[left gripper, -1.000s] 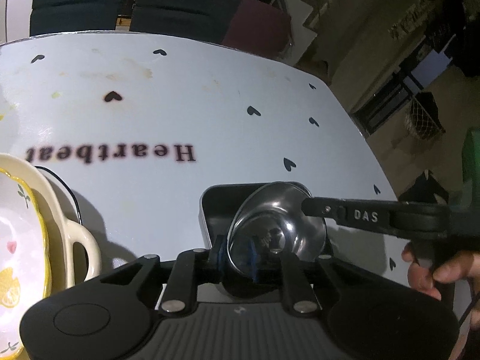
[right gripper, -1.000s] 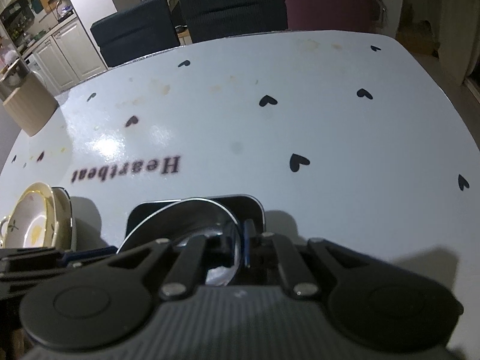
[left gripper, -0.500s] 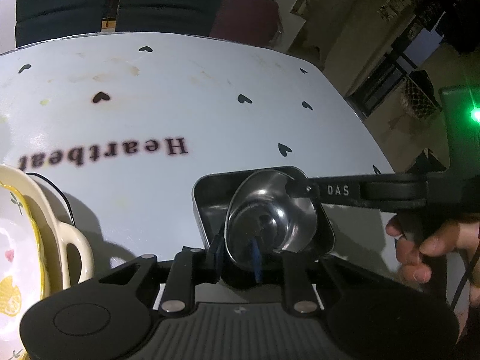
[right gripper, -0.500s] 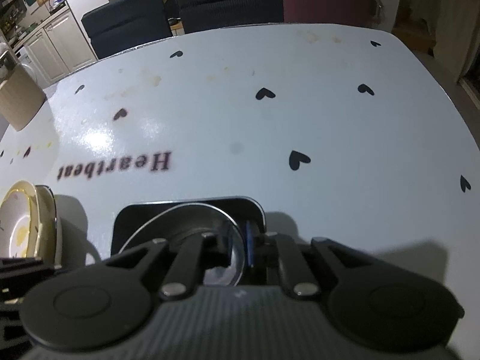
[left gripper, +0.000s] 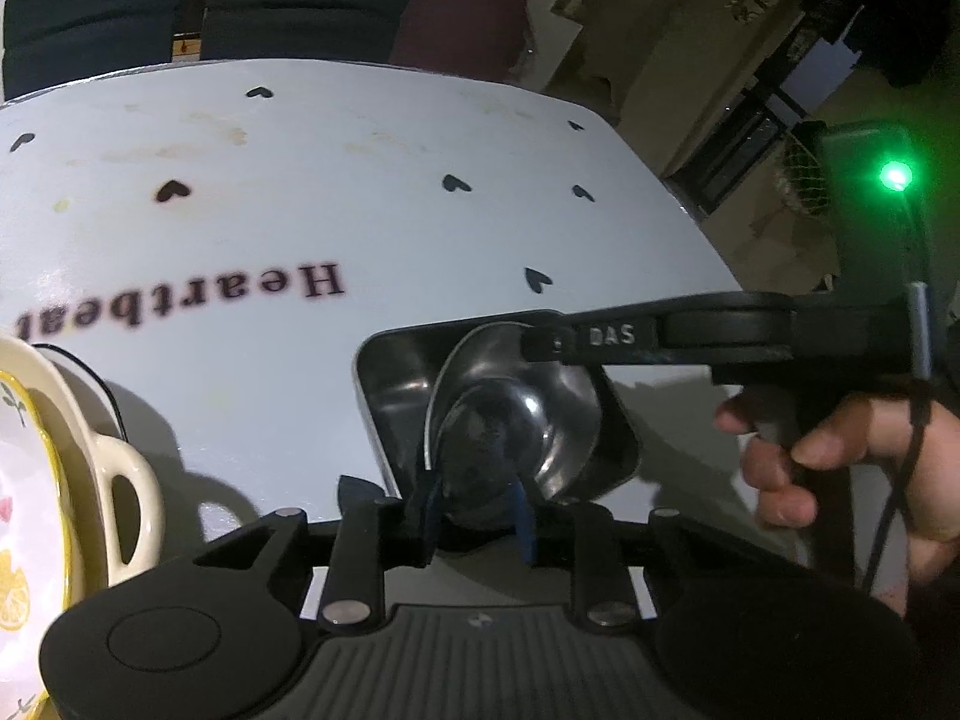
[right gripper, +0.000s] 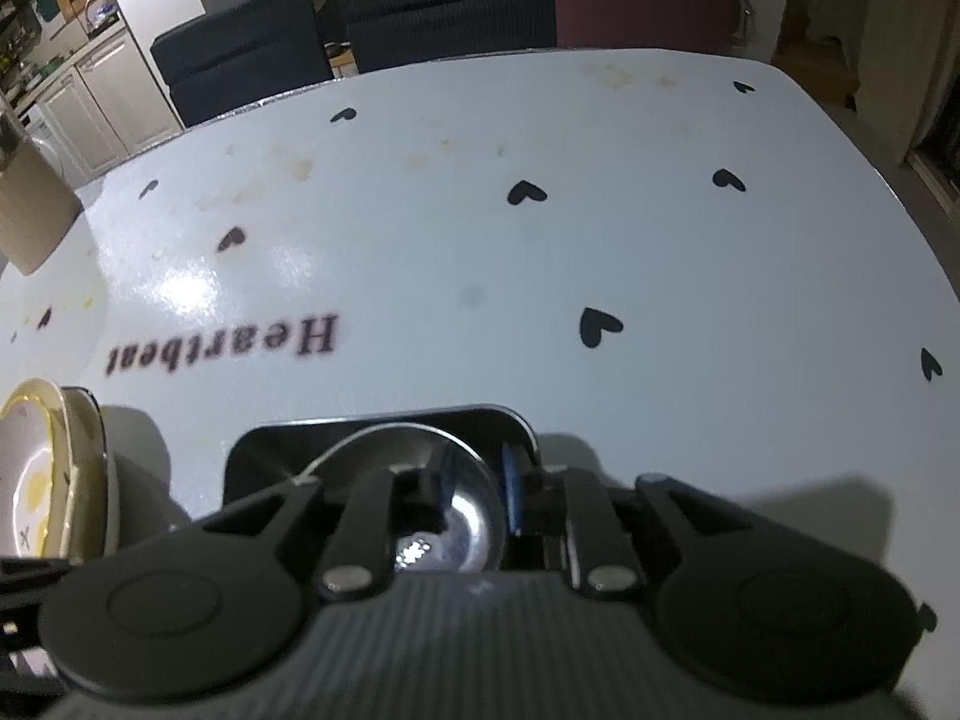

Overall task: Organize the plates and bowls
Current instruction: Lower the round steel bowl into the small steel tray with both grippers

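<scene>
A round steel bowl (left gripper: pixel 528 414) lies inside a square steel tray (left gripper: pixel 390 378) on the white table. My left gripper (left gripper: pixel 478 507) straddles the bowl's near rim. Its jaws are opening, and the thin rim stands loose in the gap. From the right, a finger (left gripper: pixel 612 337) of my right gripper reaches over the bowl's far rim, with a person's hand (left gripper: pixel 840 450) on the handle. In the right wrist view, the right gripper (right gripper: pixel 477 487) straddles the bowl (right gripper: pixel 372 450) at the rim. Its jaws are opening too, with a gap beside the pads. The tray (right gripper: pixel 264 450) shows behind.
A cream handled dish (left gripper: pixel 123 480) holding a yellow-rimmed floral plate (left gripper: pixel 24 510) stands to the left of the tray. The same stack (right gripper: pixel 54 468) appears in the right wrist view. Chairs (right gripper: pixel 444 6) line the table's far edge, and a brown box (right gripper: pixel 30 222) stands far left.
The bowl hung tilted above the tray with both grippers shut on its rim. It has come down into the tray, and both pairs of jaws have spread apart.
</scene>
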Motion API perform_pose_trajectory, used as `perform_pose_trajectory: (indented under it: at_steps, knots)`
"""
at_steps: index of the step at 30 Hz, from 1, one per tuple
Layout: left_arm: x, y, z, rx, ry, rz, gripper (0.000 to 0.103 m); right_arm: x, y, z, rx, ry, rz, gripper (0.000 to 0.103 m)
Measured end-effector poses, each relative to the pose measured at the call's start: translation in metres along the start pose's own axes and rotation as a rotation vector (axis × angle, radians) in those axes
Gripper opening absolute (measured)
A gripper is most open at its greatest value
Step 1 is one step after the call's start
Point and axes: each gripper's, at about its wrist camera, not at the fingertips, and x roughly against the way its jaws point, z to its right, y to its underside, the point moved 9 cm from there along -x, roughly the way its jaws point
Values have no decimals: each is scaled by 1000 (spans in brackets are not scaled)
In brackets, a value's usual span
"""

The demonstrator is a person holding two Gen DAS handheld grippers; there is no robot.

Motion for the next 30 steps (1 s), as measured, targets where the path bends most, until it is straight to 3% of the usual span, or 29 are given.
perform_pose_trajectory:
  at_steps: [7,11,13,16,18,30]
  knots:
    - [14,-7,0,3,11,35,39,7,-3,1,-15,-15,20,30]
    - [22,-18,-5,10,-5,79,42,26,-10,1,-28,-45,81,50]
    - [24,-24,-11,22,-30,105,42,34,-12,5,-26,-47,107,51]
    - [23,-29,-22,53,-64,116,41,33,-10,17,-35,-35,87,43]
    - [20,-31,-28,64,-84,112,41,28,-6,26,-44,-15,58,27]
    - [-4,-28,-35,19,-165,56,40,13,14,22,67,-29,-43,12]
